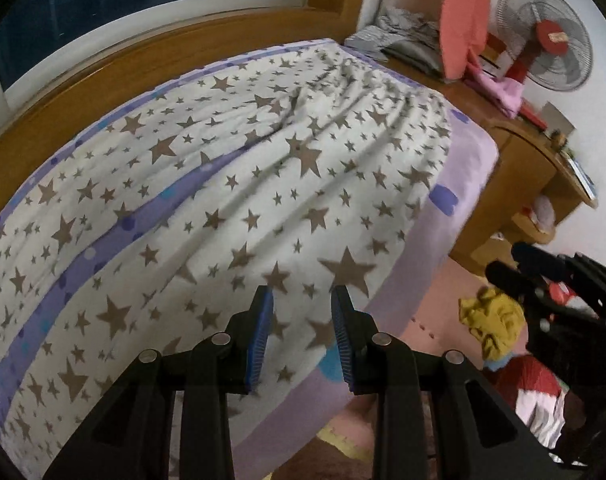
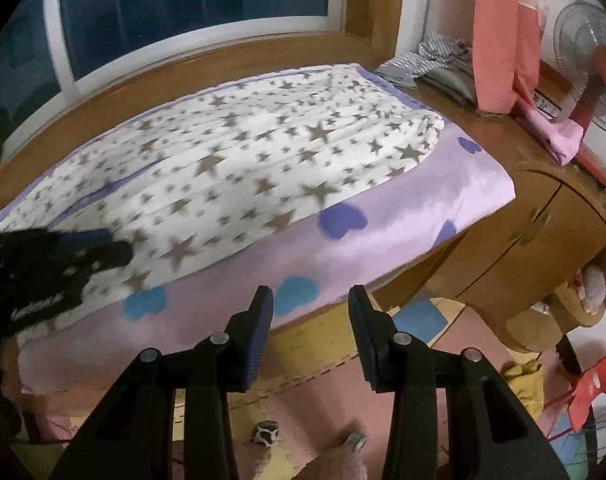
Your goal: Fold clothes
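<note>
We hold the left gripper [image 1: 302, 312] over the star-print cloth [image 1: 223, 184], which lies spread on the bed [image 1: 469, 168]; its fingers are parted, nothing between them. The right gripper [image 2: 311, 316], fingers likewise apart and empty, hangs off the near edge above the floor mats [image 2: 315, 376]. Only the left view shows a yellow garment [image 1: 493, 326] on the floor, right. Only the right view catches a toe [image 2: 353, 442]. A wooden cabinet [image 2: 515, 232] crowds the bed's right corner.

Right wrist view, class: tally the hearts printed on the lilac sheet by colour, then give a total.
Purple hearts: 3, one bent over the edge of the lilac sheet
Light blue hearts: 2
Total: 5
</note>
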A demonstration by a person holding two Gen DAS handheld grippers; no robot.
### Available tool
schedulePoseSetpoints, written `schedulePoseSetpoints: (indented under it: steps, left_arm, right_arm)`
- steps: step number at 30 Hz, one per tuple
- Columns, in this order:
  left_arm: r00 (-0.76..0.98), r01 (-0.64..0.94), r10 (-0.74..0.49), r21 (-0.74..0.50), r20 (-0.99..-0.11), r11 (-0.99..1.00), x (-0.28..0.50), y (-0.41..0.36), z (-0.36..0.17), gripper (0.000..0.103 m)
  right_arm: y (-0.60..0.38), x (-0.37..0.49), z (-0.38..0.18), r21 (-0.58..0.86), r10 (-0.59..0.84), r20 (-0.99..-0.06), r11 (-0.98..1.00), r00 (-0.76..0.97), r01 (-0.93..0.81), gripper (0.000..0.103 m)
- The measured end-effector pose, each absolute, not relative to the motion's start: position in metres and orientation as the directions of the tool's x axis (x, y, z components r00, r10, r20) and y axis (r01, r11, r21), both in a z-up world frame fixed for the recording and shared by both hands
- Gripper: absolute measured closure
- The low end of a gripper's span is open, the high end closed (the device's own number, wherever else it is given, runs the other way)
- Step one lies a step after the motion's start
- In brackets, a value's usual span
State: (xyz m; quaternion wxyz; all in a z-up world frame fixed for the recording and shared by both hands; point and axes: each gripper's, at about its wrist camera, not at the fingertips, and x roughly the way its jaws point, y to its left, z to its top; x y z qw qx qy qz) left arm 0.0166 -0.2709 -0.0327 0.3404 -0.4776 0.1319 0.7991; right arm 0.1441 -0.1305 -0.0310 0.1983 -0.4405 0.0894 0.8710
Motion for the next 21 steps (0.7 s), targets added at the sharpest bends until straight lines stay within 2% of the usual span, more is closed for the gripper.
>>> schedulePoseSetpoints:
  steps: [4,14,18,21]
  left_arm:
    - [-0.365,-0.593,0.383,-0.106,-0.849,-0.798,0.013,-0.252,-0.035,0.073]
    - [-0.420,-0.375,0.293,-0.129,-0.859,-0.918,0.039,-0.189,-0.042,0.073]
    - [-0.418,-0.350,0.272,-0.123,-0.867,-0.929,0.053,-0.171,-0.048,0.073]
    - [-0.412,-0.350,0.250,-0.101,-0.876,-0.931,0.059,-0.161,-0.051,0.073]
  right_arm:
    - [-0.091,0.122,-0.036,-0.011,0.220,-0.810,-0.933,-0.544,-0.361,0.064]
    - [0.002,0.092,-0.035,-0.002,0.046,-0.814,-0.997,-0.579,-0.077,0.064]
    - [0.039,0.085,-0.043,-0.011,0.032,-0.824,-0.999,-0.566,-0.040,0.064]
    - [0.074,0.075,-0.047,0.080,-0.026,-0.837,-0.994,-0.546,-0.075,0.064]
